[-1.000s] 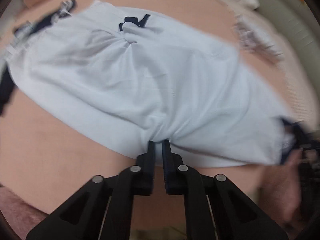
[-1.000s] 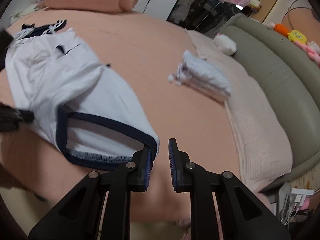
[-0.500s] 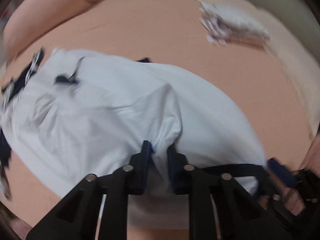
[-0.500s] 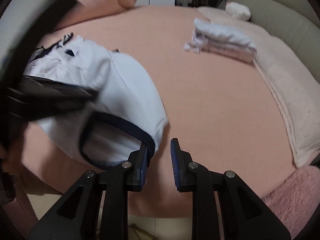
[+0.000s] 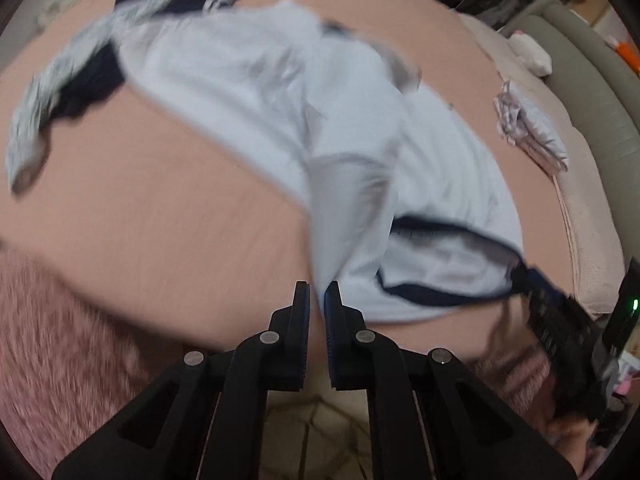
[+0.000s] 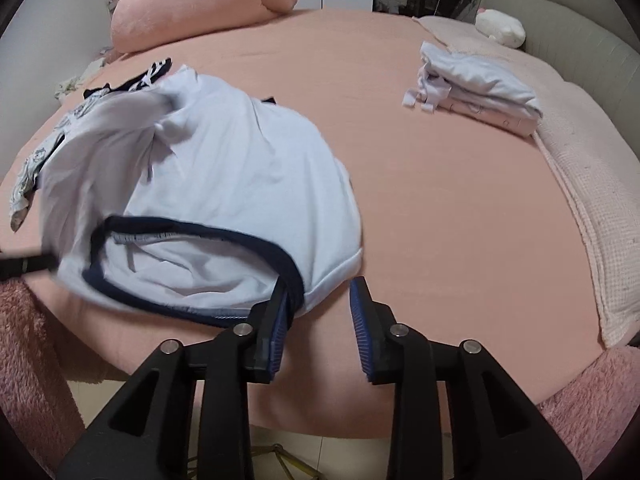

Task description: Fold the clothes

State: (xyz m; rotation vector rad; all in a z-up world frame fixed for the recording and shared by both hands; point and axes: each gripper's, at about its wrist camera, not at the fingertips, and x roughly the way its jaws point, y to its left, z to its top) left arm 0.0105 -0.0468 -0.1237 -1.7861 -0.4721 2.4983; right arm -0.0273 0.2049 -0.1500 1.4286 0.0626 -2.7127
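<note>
Your left tool [image 5: 316, 300] pinches the white shirt [image 6: 224, 184] while your right tool [image 6: 320, 312], opening, frees the navy collar [image 6: 192, 232], so the near fold may slump on the bed [image 6: 440, 184].

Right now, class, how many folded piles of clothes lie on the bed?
1: the folded pile lies on the far right of the bed, near the pale blanket. The white garment is unfolded.

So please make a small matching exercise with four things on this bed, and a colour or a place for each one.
Things:
1. neck trim of the white shirt
2. folded clothes
3. rolled duvet
4. bed sheet

Descriptions:
a. stacked at the far right of the bed
b. dark navy
c. salmon pink, flat
d. pink, at the far edge of the bed

Pairs: 1-b, 2-a, 3-d, 4-c
</note>
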